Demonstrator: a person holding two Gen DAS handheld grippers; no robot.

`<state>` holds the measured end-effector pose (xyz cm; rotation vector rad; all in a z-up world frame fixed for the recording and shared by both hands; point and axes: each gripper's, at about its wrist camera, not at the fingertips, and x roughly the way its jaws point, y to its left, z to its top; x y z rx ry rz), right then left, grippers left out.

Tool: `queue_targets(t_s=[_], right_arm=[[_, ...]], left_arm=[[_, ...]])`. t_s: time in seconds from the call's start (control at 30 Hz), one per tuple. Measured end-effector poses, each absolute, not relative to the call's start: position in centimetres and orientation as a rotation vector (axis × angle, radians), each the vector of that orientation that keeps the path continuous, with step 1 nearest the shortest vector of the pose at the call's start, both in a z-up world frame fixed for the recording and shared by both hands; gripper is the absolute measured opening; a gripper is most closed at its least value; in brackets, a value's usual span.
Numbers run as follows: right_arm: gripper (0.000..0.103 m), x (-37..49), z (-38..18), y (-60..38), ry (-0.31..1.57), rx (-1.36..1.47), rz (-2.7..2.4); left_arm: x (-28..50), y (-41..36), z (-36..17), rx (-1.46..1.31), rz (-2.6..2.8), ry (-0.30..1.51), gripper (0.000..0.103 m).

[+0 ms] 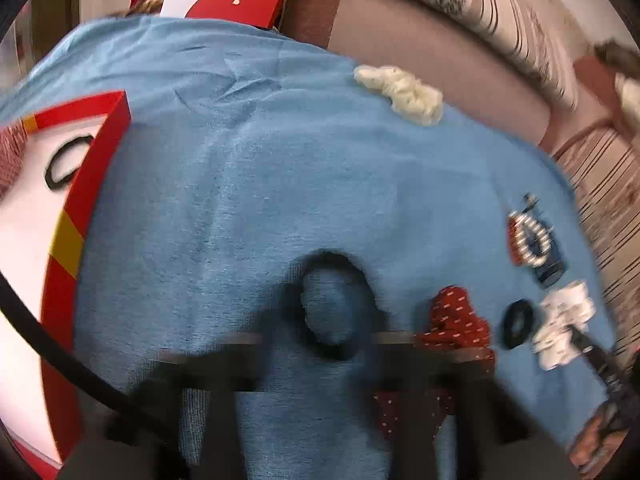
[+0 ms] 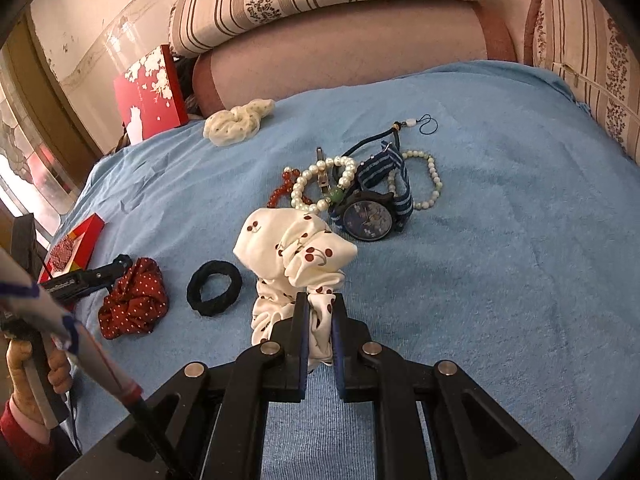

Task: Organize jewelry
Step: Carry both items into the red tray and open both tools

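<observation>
Right wrist view: at far left a hand (image 2: 38, 364) grips the left gripper's handle, wrist low. The left gripper (image 2: 120, 262) points right toward the red scrunchie (image 2: 134, 304); whether it is open or closed, cannot tell. Just beyond it, the red box (image 2: 86, 240). Black hair tie (image 2: 214, 288) lies beside the red scrunchie on the blue towel (image 2: 480, 260). Centre: right gripper (image 2: 320, 320) clamped on the cherry scrunchie (image 2: 292, 256), fabric bunched up between its fingers. Behind, pearl bracelet (image 2: 324, 184), then watch (image 2: 368, 218), touching in one pile. Left wrist view is blurred; a hair tie (image 1: 66, 158) lies inside the box.
</observation>
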<state>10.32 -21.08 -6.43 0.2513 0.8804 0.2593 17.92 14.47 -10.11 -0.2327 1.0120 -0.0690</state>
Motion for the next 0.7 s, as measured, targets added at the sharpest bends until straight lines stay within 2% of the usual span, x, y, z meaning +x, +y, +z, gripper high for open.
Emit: queue_targets(t_s=[0.17,0.33,0.5,0.7], right_arm=[[0.011,9.9,-4.9,-19.6,0.855,0.228,0.271],[0.011,9.6,-2.7,-15.6,0.844,0.235,0.375],[0.011,10.3,-0.6,-9.0,0.866,0.201,0.509],[0.011,11.0,1.9,0.5,0.885,0.162,0.687]], left_arm=[[17.0,16.0,-8.7,-0.270,-0.021,0.981,0.008],[14.7,20.4,-4.8,-0.347,0.053,0.884,0.008],[13.2,26.4,-1.6,-0.364,0.191,0.813,0.008],[12.4,35.0,-1.6,-0.407,0.357,0.815,0.008]])
